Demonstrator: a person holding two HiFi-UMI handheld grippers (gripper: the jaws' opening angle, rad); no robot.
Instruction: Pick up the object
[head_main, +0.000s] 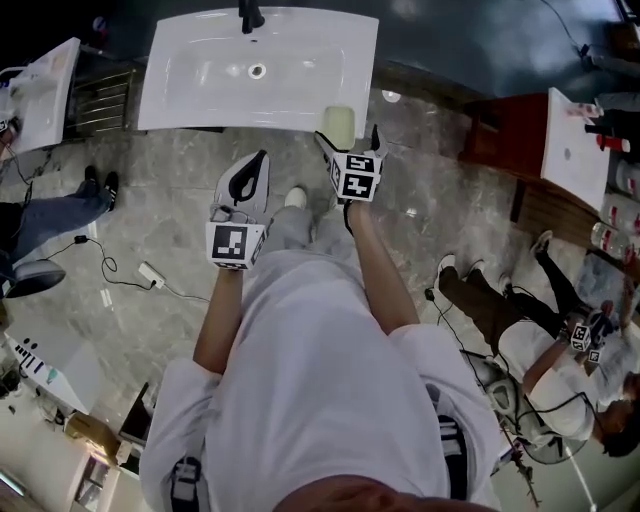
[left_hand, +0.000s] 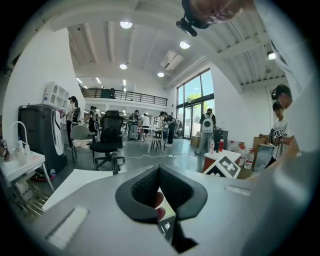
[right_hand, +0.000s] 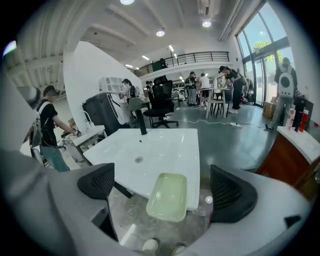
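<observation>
1. Both gripper views are bright — round ceiling lamps and tall windows flood the hall with light.
2. The head view is dimmer and cooler; its upper corners fall nearly black.
3. The white sink glares, with pale highlights round its drain.
4. The gripper views bulge like a fisheye — walls curve, corners go black.
5. Close up, the left tongs look soft; the distant hall is sharper.

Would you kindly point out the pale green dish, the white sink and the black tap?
pale green dish (right_hand: 167, 196), right gripper view, centre of its hollow.
white sink (right_hand: 165, 147), right gripper view, bare basin floor.
black tap (right_hand: 142, 124), right gripper view, its upright stem.
</observation>
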